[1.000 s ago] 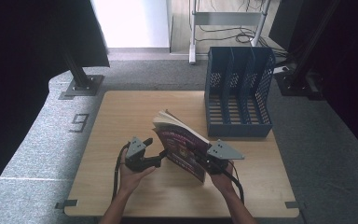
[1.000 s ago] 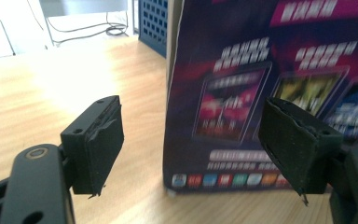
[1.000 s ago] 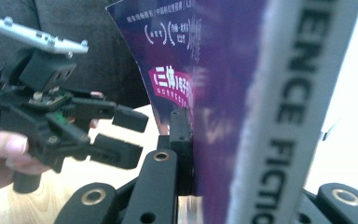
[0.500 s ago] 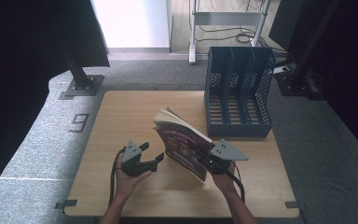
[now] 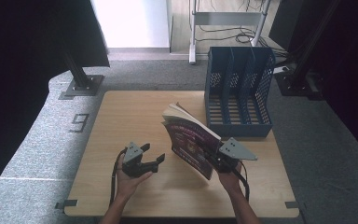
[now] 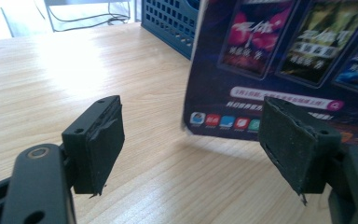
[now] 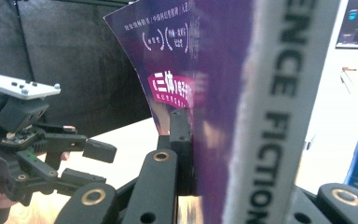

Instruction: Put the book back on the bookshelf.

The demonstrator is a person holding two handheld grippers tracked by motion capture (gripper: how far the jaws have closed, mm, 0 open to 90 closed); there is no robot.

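Table (image 5: 121,121): bare wood, blue file rack (image 5: 237,93) at far right, slots empty. Book (image 5: 191,140) upright near rack, clamped at spine by right gripper (image 5: 216,158), presumably for filing. Left gripper (image 5: 151,156) beside it, jaws apart, empty.

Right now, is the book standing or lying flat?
Standing, tilted: the book is on its lower edge on the table, with the right gripper shut on its spine.

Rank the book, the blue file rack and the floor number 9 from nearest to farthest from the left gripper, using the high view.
From the left gripper:
1. Book, just to its right, held upright by the right gripper.
2. Floor number 9, off the table's left edge.
3. Blue file rack, at the far right corner.
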